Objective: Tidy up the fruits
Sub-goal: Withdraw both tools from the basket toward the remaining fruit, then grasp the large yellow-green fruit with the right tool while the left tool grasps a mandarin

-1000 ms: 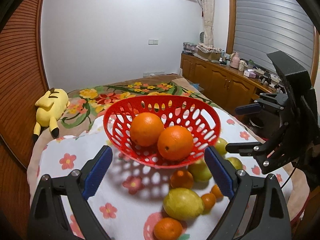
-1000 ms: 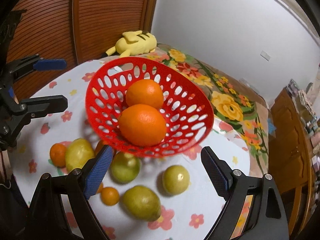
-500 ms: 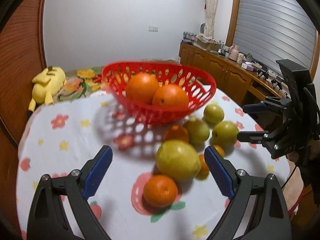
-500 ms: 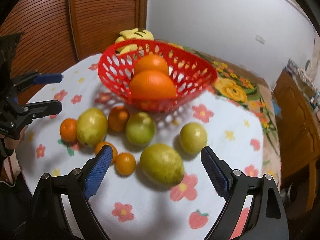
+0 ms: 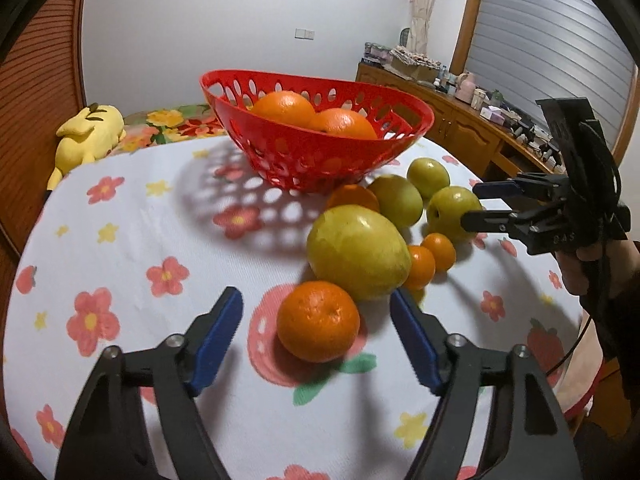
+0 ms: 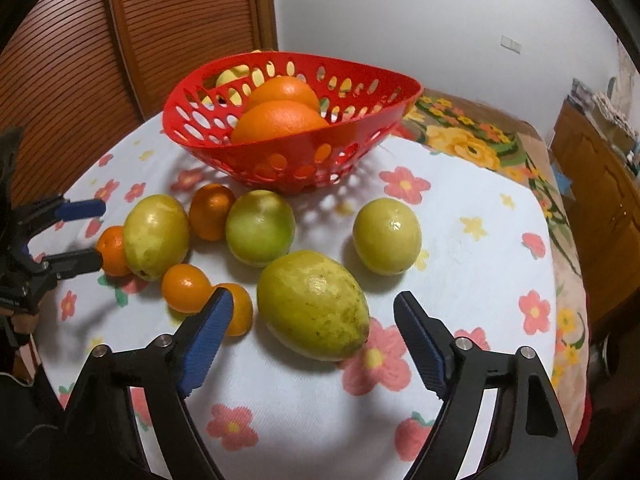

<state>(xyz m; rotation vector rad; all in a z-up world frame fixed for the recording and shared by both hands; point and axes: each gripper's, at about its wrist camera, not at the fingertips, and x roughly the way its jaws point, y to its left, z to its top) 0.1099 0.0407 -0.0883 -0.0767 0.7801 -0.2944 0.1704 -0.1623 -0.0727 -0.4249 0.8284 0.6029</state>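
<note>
A red slotted basket (image 5: 296, 160) (image 6: 200, 142) holds two oranges (image 5: 284, 108) on the flowered cloth. Several loose fruits lie in front of it. My left gripper (image 5: 316, 318) is open, low over the cloth, with a tangerine (image 5: 318, 320) between its fingers and a large yellow-green fruit (image 5: 358, 250) just beyond. My right gripper (image 6: 314, 318) is open, straddling another large yellow-green fruit (image 6: 312, 304). Green round fruits (image 6: 260, 226) (image 6: 386, 234) and small tangerines (image 6: 186, 288) lie around. Each gripper shows in the other's view, the right (image 5: 476, 204) and the left (image 6: 94, 234).
A yellow plush toy (image 5: 90, 132) lies beyond the table's far left. A wooden cabinet (image 5: 460, 128) with clutter stands at the right. A slatted wooden door (image 6: 80, 60) is behind the table. The round table edge (image 5: 24, 240) curves near both grippers.
Both grippers have come down and closer to the loose fruits. The basket now sits farther up in both views. The tangerine and the large fruit now lie between the open fingers.
</note>
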